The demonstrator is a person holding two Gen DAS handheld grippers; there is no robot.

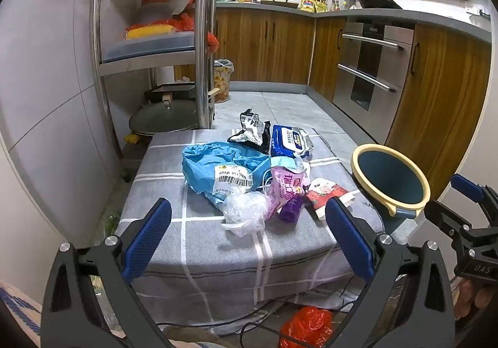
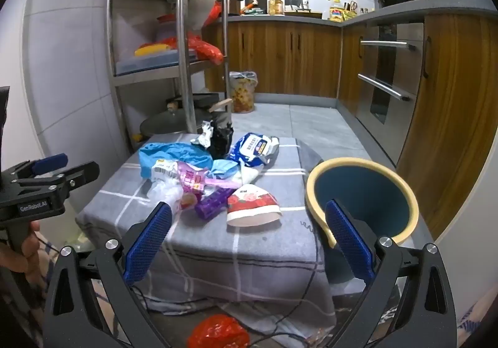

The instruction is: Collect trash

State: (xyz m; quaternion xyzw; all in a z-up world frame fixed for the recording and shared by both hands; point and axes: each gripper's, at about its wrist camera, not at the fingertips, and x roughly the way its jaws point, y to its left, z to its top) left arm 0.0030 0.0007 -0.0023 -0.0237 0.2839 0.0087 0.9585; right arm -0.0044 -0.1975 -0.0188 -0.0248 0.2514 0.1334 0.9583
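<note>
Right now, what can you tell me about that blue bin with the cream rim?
The bin is a round, plastic-looking tub, dark blue inside and out, with a thick cream rim. It looks empty and leans toward the camera at the right edge of the grey checked cloth, apart from the trash pile. No claw touches it.

Bin (image 2: 314,189): base hidden behind the right gripper's blue pad (image 2: 348,242), and whatever's inside it can't be made out. Red bag (image 2: 218,332) on the floor below the bin is cut off by the frame edge. Print on the blue mailer's label (image 1: 233,181), left of the bin, too small to read.
</note>
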